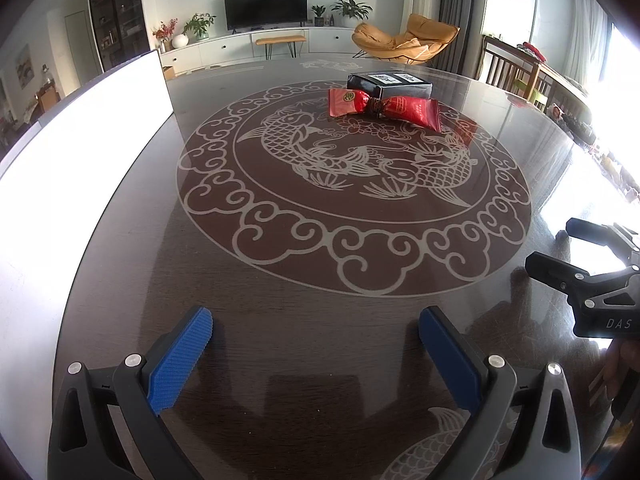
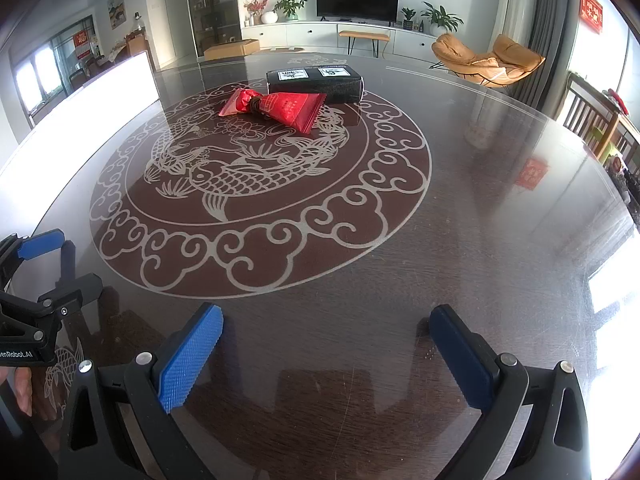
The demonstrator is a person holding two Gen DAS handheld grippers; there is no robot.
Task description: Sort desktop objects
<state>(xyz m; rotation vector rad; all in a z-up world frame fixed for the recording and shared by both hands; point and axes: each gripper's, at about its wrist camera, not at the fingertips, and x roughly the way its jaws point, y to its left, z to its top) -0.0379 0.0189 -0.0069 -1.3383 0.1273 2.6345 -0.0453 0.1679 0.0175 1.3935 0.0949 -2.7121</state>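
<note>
A red packet (image 1: 384, 109) (image 2: 280, 107), cinched in the middle by a dark band, lies on the far side of the round dark table (image 1: 304, 272) (image 2: 460, 248). Right behind it, touching or nearly so, sits a black box (image 1: 390, 85) (image 2: 316, 82) with two white labels on top. My left gripper (image 1: 316, 336) hovers open over the near table edge, nothing between its blue pads. My right gripper (image 2: 326, 332) is open too and holds nothing. Each gripper shows at the side of the other's view, the right gripper (image 1: 556, 248) and the left gripper (image 2: 60, 260).
A bright white panel (image 1: 80, 128) (image 2: 88, 96) stands along the table's left side. A koi and cloud pattern (image 1: 352, 184) (image 2: 256, 176) covers the table's centre. Wooden chairs (image 1: 516, 72) (image 2: 596, 124) stand at the right. A hand (image 2: 24, 392) grips the left tool.
</note>
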